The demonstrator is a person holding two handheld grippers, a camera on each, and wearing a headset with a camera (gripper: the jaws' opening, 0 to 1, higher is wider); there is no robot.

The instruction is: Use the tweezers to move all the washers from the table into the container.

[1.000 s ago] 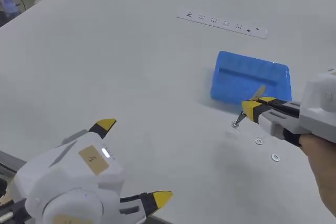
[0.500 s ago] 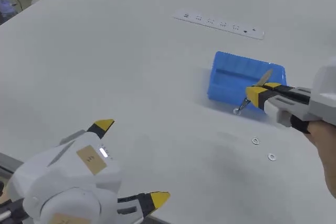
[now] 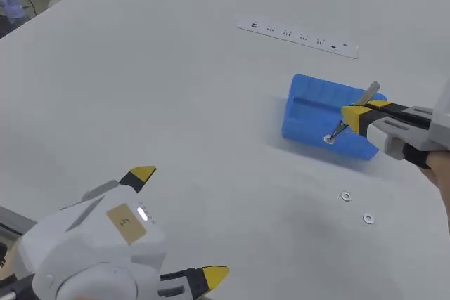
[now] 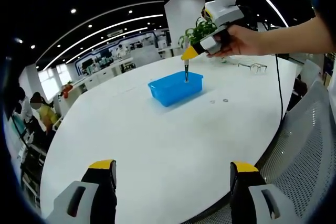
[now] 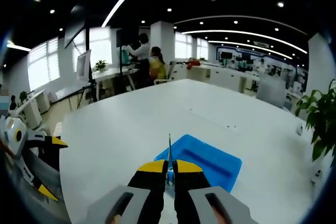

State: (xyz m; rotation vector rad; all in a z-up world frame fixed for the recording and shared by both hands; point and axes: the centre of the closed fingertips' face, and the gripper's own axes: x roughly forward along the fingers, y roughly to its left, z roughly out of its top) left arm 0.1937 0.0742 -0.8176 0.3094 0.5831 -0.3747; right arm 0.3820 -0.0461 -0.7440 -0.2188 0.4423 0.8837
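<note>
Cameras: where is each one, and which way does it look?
Head view: on the person's head, looks down at the table; left hand-held gripper and right hand-held gripper show.
Left gripper view: behind its own open jaws, faces across the table.
Right gripper view: behind its own shut jaws, faces along the tweezers.
Both gripper views share the blue container.

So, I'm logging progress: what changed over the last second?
The right gripper, shut on the tweezers, carried a washer from the table up over the blue container. The two other washers stayed put; the left gripper stayed open and idle.
</note>
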